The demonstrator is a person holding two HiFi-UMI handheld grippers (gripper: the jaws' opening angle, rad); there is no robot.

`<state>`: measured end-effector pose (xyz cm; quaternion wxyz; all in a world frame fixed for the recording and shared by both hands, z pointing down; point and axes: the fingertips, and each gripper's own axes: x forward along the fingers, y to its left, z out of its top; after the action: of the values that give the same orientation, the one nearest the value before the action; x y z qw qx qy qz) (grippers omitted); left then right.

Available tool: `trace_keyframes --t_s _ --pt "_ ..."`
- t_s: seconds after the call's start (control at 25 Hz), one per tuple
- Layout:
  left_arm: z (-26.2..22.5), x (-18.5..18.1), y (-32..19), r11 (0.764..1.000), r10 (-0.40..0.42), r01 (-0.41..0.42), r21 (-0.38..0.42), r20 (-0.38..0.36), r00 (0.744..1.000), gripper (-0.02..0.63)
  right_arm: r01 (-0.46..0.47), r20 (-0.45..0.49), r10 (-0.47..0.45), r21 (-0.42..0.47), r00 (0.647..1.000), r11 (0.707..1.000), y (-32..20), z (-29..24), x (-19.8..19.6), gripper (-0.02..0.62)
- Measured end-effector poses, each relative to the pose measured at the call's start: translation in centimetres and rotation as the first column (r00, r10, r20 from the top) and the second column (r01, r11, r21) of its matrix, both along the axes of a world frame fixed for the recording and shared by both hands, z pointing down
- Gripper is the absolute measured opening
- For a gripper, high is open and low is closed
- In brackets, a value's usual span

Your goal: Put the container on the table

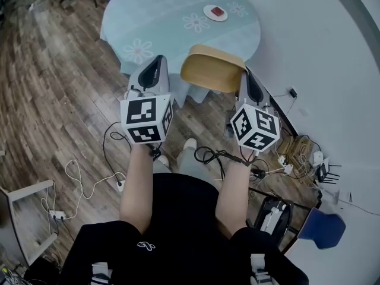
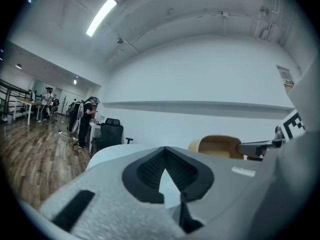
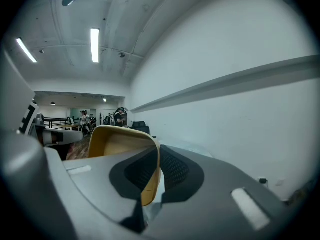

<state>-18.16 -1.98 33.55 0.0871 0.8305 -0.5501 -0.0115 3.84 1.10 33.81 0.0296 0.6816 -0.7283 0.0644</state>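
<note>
Because the right claw [image 3: 156, 159] pinches only the rim of the tan container [image 1: 212, 69], aloft by the desk's [image 1: 160, 22] near edge, it could swing, slip free or clip that edge; the left claw [image 2: 164, 159], closed and empty, gives no support.

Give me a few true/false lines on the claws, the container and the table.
1. The right claw grips the tan container by its rim. True.
2. The container sits on the table. False: it hangs in the right claw at the table's near edge, not set down.
3. The left claw holds a cup. False: nothing is between its jaws.
4. A small white plate with a red thing lies on the table. True.
5. The table top is bare wood. False: a pale blue flowered cloth covers it.
</note>
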Motion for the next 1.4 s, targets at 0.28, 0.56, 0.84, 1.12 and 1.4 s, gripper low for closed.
trace_keyframes --t_s 0.28,0.56,0.84,1.12,1.4 --pt "2.8 2.3 -5.1 0.998 -0.011 0.015 -0.059 0.069 0.998 0.002 -0.011 0.052 0.013 -0.044 0.999 0.999 -5.7 3.4 3.4 0.029" --pt "4.4 4.3 -14.1 0.992 -0.075 0.088 -0.093 0.134 0.988 0.002 0.088 0.097 -0.082 -0.061 0.992 0.994 -16.8 5.7 4.1 0.029" --pt "5.2 11.9 -23.3 0.989 -0.072 0.084 -0.120 0.103 0.992 0.002 0.102 0.103 -0.092 -0.095 0.990 0.990 -27.1 6.6 10.9 0.029" --pt "6.3 11.4 -27.5 0.972 -0.159 0.176 -0.157 0.116 0.980 0.002 0.190 0.111 -0.173 -0.166 0.979 0.968 -33.7 8.6 11.2 0.029" --pt "9.4 8.8 -29.7 0.949 -0.194 0.218 -0.230 0.121 0.973 0.002 0.233 0.102 -0.210 -0.433 0.972 0.871 -35.5 17.1 8.4 0.031"
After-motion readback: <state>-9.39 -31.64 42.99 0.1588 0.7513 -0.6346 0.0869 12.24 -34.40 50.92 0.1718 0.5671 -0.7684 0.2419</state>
